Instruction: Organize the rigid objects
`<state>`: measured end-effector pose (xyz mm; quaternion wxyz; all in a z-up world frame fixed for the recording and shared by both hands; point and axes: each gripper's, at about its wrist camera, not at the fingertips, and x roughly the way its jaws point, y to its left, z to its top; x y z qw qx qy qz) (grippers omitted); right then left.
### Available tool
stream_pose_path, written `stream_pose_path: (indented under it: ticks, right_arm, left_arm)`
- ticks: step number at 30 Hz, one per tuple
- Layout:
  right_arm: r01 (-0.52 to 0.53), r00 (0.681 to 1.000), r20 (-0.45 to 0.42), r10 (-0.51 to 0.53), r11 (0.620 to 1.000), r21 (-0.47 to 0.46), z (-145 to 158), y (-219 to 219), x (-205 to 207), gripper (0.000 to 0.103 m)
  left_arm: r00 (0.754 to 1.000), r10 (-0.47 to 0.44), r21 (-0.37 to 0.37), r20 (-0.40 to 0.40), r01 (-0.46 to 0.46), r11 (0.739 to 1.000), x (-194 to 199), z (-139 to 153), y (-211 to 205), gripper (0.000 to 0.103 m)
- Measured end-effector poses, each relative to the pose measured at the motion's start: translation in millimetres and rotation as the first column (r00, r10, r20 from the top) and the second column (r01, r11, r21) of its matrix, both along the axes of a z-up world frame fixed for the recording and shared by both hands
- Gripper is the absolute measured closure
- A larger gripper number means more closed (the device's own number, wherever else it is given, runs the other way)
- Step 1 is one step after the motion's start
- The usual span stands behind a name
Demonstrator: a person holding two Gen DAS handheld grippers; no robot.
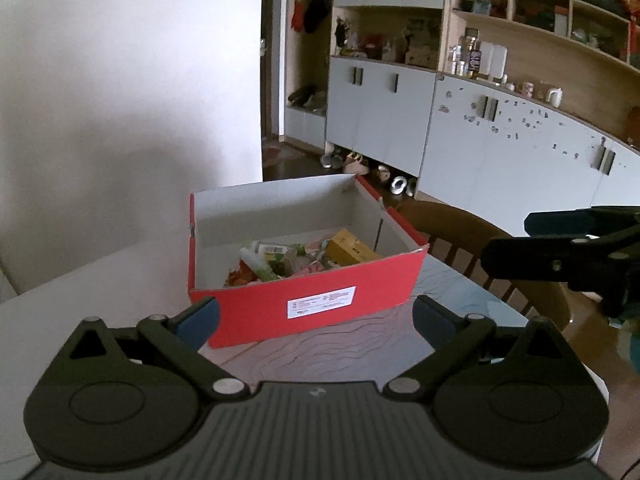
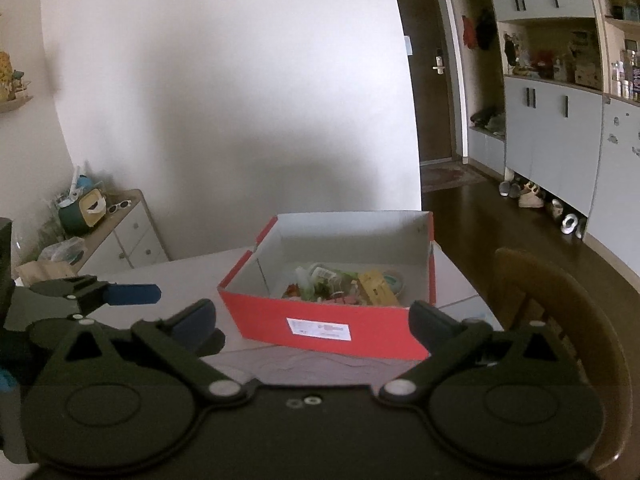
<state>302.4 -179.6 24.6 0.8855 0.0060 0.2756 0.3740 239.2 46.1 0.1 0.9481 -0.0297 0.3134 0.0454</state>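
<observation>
A: so what else is in that room?

B: loads. Table point(image 1: 360, 356) has a wavy-line pattern on the near part. Wooden chair point(image 1: 460, 232) sits at its right edge. Behind that there's a long run of grey cabinets point(image 1: 500, 148) with open wood shelves point(image 1: 532, 40) above, crammed with bottles and jars, plus a white mug point(image 1: 554, 97).

A: anything on the floor?

B: shoes point(image 2: 528, 196) lined up under the cabinets, dark wood floor. Brown door point(image 2: 426, 68) at the back, a mat point(image 2: 452, 174) in front of it.

A: and the left side?

B: small white dresser point(image 2: 124, 236) against the wall, white sunglasses point(image 2: 119, 207) and a green-and-yellow container point(image 2: 82, 210) on top.
</observation>
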Motion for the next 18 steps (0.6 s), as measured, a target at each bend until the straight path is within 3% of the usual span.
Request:
stream_pose_path:
  ticks: [10,18]
  right_arm:
    - [0.035,0.999,0.002,-0.035,0.999,0.017,0,-9,-20,0.000]
    - [0.037,0.999,-0.001,-0.037,0.999,0.013,-2,-14,-29,0.000]
  left_arm:
    - [0.999,-0.030,-0.055,0.016,0.030,0.998,-16,7,0,0.000]
    - [0.999,-0.040,-0.056,0.027,0.041,0.998,-19,8,-1,0.000]
